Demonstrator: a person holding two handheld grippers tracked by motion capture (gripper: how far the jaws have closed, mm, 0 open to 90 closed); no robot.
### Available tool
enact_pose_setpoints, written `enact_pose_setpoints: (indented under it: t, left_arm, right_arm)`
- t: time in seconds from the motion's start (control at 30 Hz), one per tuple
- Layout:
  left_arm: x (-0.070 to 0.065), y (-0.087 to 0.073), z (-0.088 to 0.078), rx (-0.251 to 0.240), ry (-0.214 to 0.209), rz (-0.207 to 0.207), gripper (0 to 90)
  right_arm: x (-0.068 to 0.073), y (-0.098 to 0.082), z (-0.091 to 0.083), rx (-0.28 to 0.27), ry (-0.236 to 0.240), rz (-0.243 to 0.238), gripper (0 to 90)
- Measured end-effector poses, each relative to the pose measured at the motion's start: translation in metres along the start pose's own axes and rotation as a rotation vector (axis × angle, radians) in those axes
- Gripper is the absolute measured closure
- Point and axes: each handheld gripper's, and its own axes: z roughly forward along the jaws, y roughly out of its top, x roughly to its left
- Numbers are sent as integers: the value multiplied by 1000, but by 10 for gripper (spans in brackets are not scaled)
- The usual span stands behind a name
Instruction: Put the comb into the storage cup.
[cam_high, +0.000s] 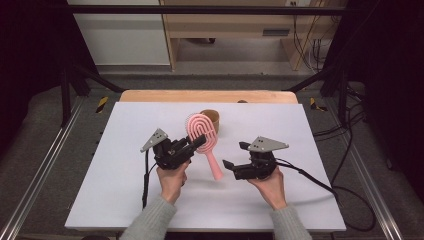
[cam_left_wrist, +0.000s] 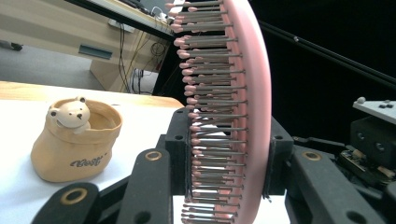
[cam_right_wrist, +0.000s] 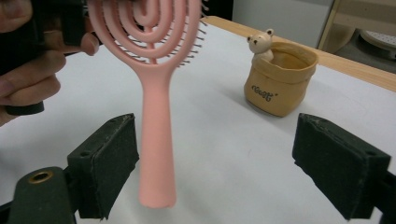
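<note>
The left gripper (cam_high: 196, 143) was clamped on the head of a pink hairbrush (cam_high: 202, 131), holding it off the white table (cam_high: 125, 190) with its handle slanting down toward the person. The right gripper (cam_high: 235, 156) stood with its jaws spread wide, nothing pressed between them; the brush handle hung just beside one pad (cam_right_wrist: 109, 156). Behind the brush sat a tan pouch-shaped cup (cam_right_wrist: 280, 84) with a small bear figure (cam_right_wrist: 261, 43) on its rim.
</note>
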Motion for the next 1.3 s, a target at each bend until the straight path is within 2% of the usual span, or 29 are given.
enact_pose_setpoints:
  t: [0.13, 0.23, 0.3, 0.47, 0.8, 0.97, 1.3]
  left_arm:
    - [1, 4, -2, -4, 3, 9, 631]
    - [2, 6, -5, -7, 6, 15, 631]
    - [3, 8, -7, -12, 9, 18, 631]
    - [4, 13, -11, -18, 14, 23, 631]
    - [5, 24, -14, -30, 18, 41, 631]
    - [5, 31, -15, -33, 22, 54, 631]
    - [7, 41, -14, -27, 32, 80, 631]
  right_arm:
    - [-6, -2, -5, -17, -19, 18, 94]
    - [-12, -5, -8, -29, -12, 43, 66]
    - [-16, -6, -10, -17, -4, 55, 48]
    - [-23, -11, -14, -45, 4, 74, 26]
    - [-37, -22, -23, -6, -2, 54, 21]
    - [-44, -30, -26, -3, 10, 52, 11]
    - [-54, -40, -37, -3, -3, 67, 8]
